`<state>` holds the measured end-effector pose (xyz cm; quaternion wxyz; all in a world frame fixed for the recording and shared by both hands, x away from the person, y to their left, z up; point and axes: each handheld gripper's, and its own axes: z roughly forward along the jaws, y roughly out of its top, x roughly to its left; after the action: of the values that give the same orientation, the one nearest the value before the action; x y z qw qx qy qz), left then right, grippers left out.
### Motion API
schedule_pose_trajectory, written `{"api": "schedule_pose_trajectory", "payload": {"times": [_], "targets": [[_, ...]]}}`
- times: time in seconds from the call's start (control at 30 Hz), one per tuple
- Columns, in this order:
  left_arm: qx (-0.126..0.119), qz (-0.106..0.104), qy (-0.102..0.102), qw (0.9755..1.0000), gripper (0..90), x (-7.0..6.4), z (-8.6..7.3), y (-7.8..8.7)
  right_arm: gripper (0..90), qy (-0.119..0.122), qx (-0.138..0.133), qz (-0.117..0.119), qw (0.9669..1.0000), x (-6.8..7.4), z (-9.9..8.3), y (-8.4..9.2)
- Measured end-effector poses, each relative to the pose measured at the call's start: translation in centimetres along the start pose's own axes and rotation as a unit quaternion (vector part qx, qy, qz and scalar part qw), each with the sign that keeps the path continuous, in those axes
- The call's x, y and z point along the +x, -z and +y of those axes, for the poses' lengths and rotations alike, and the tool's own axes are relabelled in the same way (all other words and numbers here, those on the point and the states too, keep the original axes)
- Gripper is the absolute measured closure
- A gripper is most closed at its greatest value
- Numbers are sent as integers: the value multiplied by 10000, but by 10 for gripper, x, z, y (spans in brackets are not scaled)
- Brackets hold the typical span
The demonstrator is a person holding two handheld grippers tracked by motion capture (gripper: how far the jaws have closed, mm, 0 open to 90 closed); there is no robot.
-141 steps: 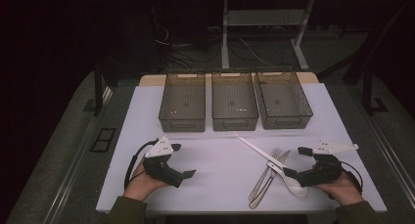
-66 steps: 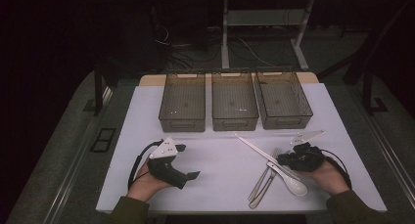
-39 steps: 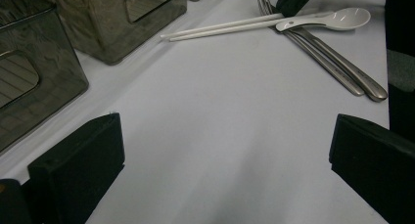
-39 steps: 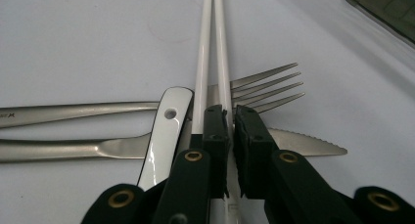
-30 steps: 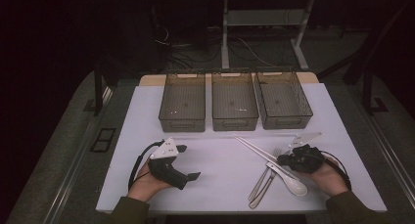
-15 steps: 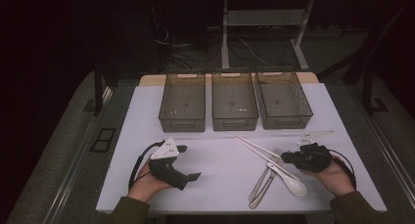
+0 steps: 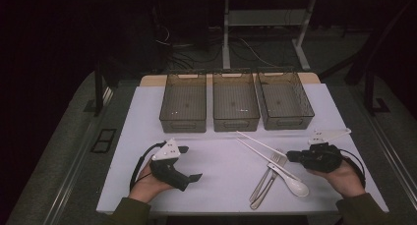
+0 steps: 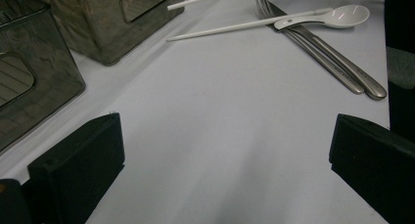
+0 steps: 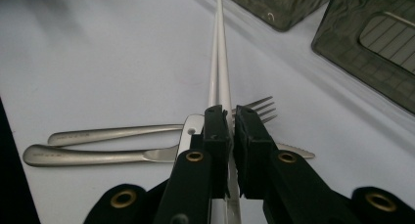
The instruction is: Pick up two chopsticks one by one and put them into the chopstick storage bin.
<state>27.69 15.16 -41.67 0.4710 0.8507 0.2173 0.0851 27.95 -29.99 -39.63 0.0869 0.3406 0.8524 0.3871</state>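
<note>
Right gripper (image 7: 291, 156): its jaws are pressed together on the pair of white chopsticks (image 9: 219, 62), pinching them near one end; in the right gripper view the two sticks run straight away from the pads toward the bins.
Chopsticks: in the high view they (image 7: 258, 145) slant from the gripper's tips up and to the left, their far ends near the front of the middle bin (image 7: 235, 100); whether those ends touch the counter cannot be told.
Left gripper (image 7: 189, 163): jaws spread wide with nothing between them, resting at the front left of the counter in the person's left hand (image 7: 147, 183); in its own view the two black pads (image 8: 78, 165) stand far apart over bare surface.
Fork (image 7: 269, 168): lies on the counter just left of the right gripper, tines toward the bins, beside a knife (image 9: 98, 155) of the same steel.
White spoon (image 7: 295, 183): lies across the fork and knife, bowl toward the person.
Bins: three clear grey bins in a row at the back, the left bin (image 7: 183, 101), the middle one and the right bin (image 7: 285, 98) side by side.
Counter (image 7: 221, 161): a white sheet, lit against a dark room.
Right hand (image 7: 344, 178): grips the tool at the front right edge.
</note>
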Motion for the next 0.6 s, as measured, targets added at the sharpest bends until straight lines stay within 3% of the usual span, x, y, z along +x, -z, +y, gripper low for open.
{"api": "schedule_pose_trajectory", "payload": {"times": [0.43,0.6], "targets": [[-43,-2,-2,10000,0,2,-4,-2,844,-80,-241,62,9997,-5,11,12],[-70,-37,115,9999,0,0,-8,-5,844,-126,-359,82,9992,-8,21,10]]}}
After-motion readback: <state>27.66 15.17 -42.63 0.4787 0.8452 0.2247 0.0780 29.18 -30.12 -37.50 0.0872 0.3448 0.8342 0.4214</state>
